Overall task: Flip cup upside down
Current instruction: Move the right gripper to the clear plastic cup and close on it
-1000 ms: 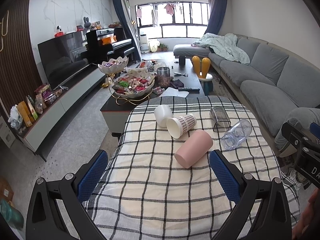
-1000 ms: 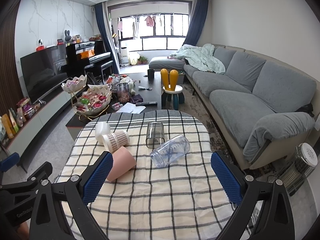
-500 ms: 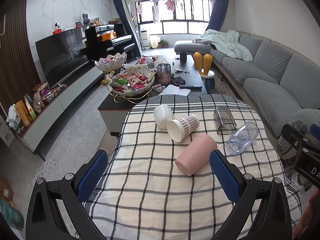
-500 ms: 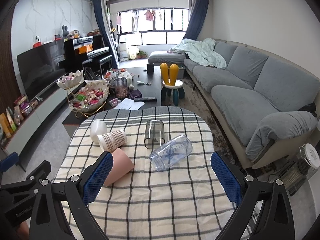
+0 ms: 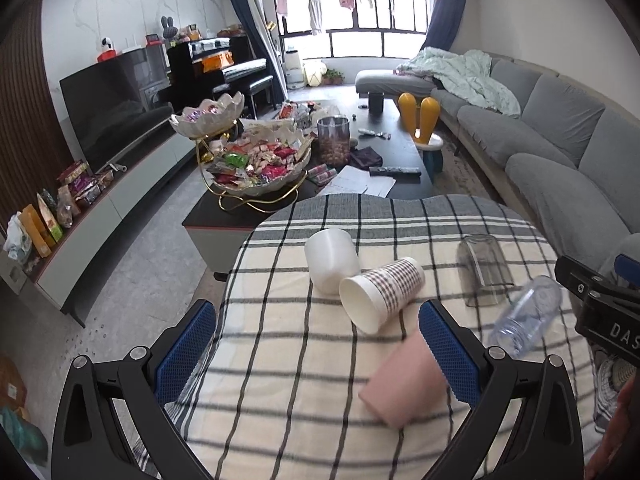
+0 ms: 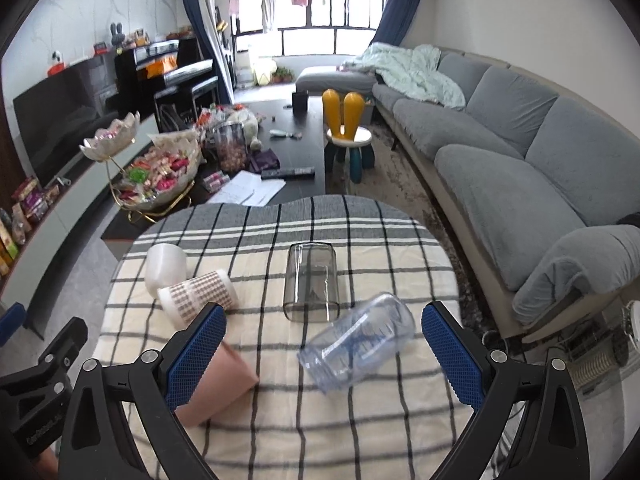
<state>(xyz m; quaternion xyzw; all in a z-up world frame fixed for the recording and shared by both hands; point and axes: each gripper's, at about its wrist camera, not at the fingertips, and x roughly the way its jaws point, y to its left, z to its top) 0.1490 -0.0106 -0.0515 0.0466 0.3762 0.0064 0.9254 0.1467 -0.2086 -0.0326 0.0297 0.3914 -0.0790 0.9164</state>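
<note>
Several cups lie on their sides on the checked tablecloth [image 5: 280, 360]. A white cup [image 5: 330, 260] [image 6: 165, 268] and a plaid paper cup [image 5: 380, 292] [image 6: 198, 296] touch at the far left. A pink cup [image 5: 404, 384] [image 6: 216, 384] lies nearest. A smoky glass tumbler [image 5: 482, 272] [image 6: 312, 284] and a clear plastic cup [image 5: 528, 314] [image 6: 358, 346] lie to the right. My left gripper [image 5: 318, 348] is open above the cloth, with the pink cup by its right finger. My right gripper [image 6: 322, 356] is open, with the clear plastic cup between its fingers' line of sight.
Beyond the table's far edge stands a dark coffee table [image 5: 360, 168] with a candy dish [image 5: 260, 168] and a jar. A grey sofa [image 6: 520, 160] runs along the right. A TV cabinet [image 5: 100, 200] lines the left wall. The right gripper's body [image 5: 600, 304] shows at the left view's right edge.
Both grippers have moved forward and lower toward the cups, which now look larger and nearer. The cups have not moved. Both grippers stay open.
</note>
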